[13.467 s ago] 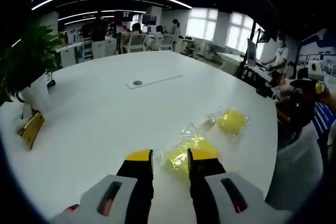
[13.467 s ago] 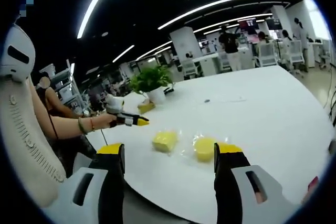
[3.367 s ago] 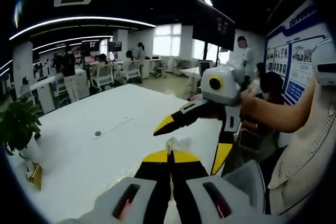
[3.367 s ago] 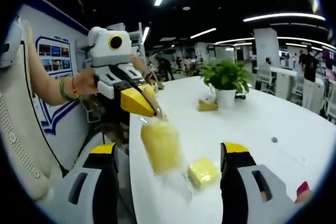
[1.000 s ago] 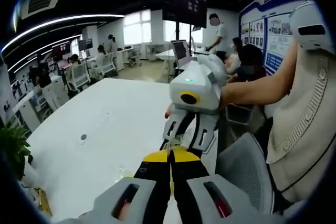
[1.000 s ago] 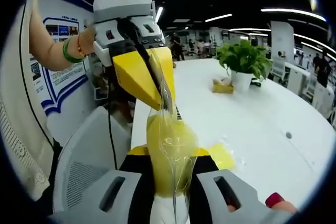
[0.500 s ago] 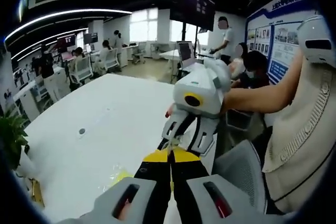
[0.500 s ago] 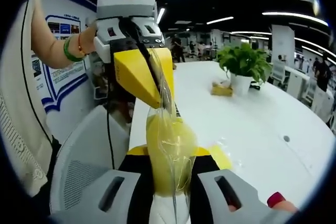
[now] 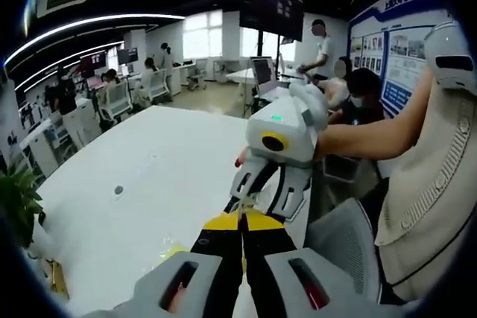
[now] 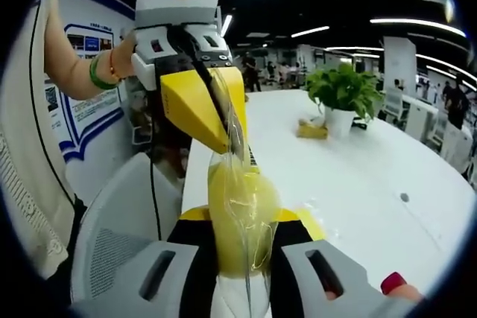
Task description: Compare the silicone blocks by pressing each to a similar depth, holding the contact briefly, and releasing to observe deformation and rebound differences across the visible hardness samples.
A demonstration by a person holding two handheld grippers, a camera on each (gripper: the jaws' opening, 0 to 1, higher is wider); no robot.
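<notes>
A yellow silicone block in a clear plastic bag [image 10: 238, 221] hangs in the air above the table's edge. My left gripper [image 10: 229, 141] comes in from the upper left in the right gripper view and is shut on the bag's top edge. My right gripper [image 10: 240, 217] is shut on the bagged block itself, squeezing its sides. In the left gripper view, my left gripper [image 9: 241, 219] is shut on the thin bag edge, with the right gripper [image 9: 264, 197] just beyond it. A second bagged yellow block [image 10: 311, 223] lies on the white table [image 10: 358, 176].
A potted plant [image 10: 341, 91] and a small gold object [image 10: 311, 130] stand further along the table. A grey chair [image 10: 119, 229] sits below the left gripper. A person's forearm [image 9: 373, 135] holds the right gripper. Several people and desks fill the background.
Since the earliest frames, the left gripper lifted one bagged block off the table and the right gripper shut on it. Over the last second both grips hold steady.
</notes>
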